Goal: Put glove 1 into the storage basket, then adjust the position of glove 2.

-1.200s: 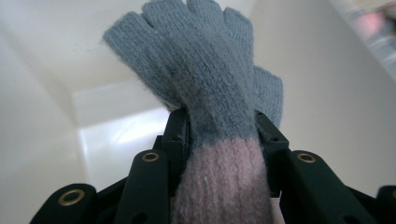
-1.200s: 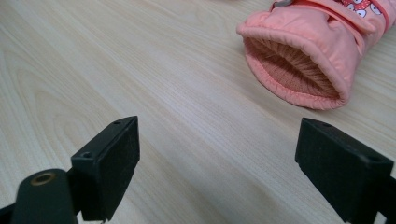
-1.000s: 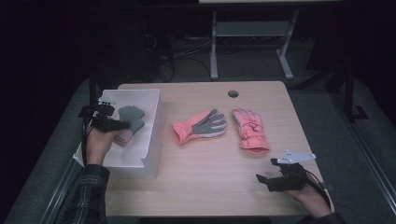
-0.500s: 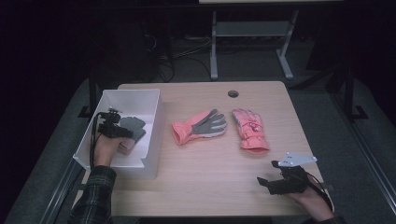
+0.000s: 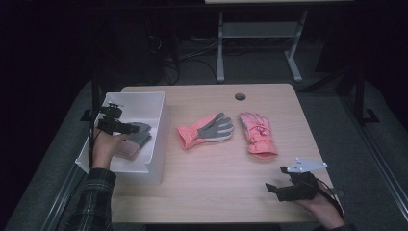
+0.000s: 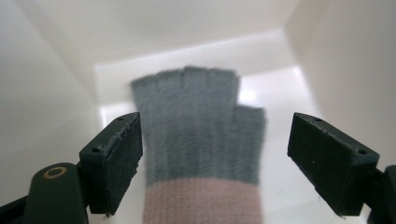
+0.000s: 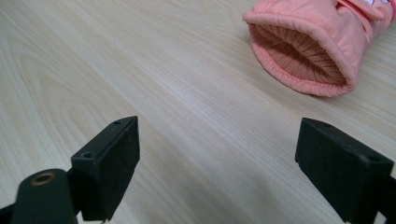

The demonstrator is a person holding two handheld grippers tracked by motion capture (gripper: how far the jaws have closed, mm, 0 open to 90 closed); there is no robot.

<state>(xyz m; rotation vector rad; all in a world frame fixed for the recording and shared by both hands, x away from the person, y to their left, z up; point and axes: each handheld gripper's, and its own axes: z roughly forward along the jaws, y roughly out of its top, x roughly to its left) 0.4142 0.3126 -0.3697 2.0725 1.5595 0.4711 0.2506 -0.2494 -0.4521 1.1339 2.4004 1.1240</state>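
So here's the count: 3 gloves that I can see clearly, 1 white bin, 2 grippers. The grey knit glove (image 6: 198, 130) is the one I'm dealing with, and it lies flat on the floor of the white bin (image 5: 159, 132), which sits on the left side of the wooden table (image 5: 221, 192). In the high view there seems to be something pinkish under it, but I can't tell what.

In my left gripper view the glove's long axis runs straight away from me: pink ribbed cuff nearest the jaws, grey finger stubs pointing at the far wall of the bin, thumb sticking off to the right. It's a fingerless style, fuzzy wool-looking knit, soft edges.

My left gripper (image 6: 215, 154) hangs just above it with the jaws spread wide; they've just been opening, and the glove shows between them without either pad pressing on it. The pads are flat black blocks with a rough face.

My right gripper (image 7: 217, 163) is over bare table near the front right corner, jaws apart, nothing between them.

The other 2 gloves are puffy salmon-pink ski types in mid-table: the palm-up glove (image 5: 204, 131) with a grey palm, and the back-up glove (image 5: 258, 134), whose open cuff (image 7: 303, 60) shows a ribbed lining.
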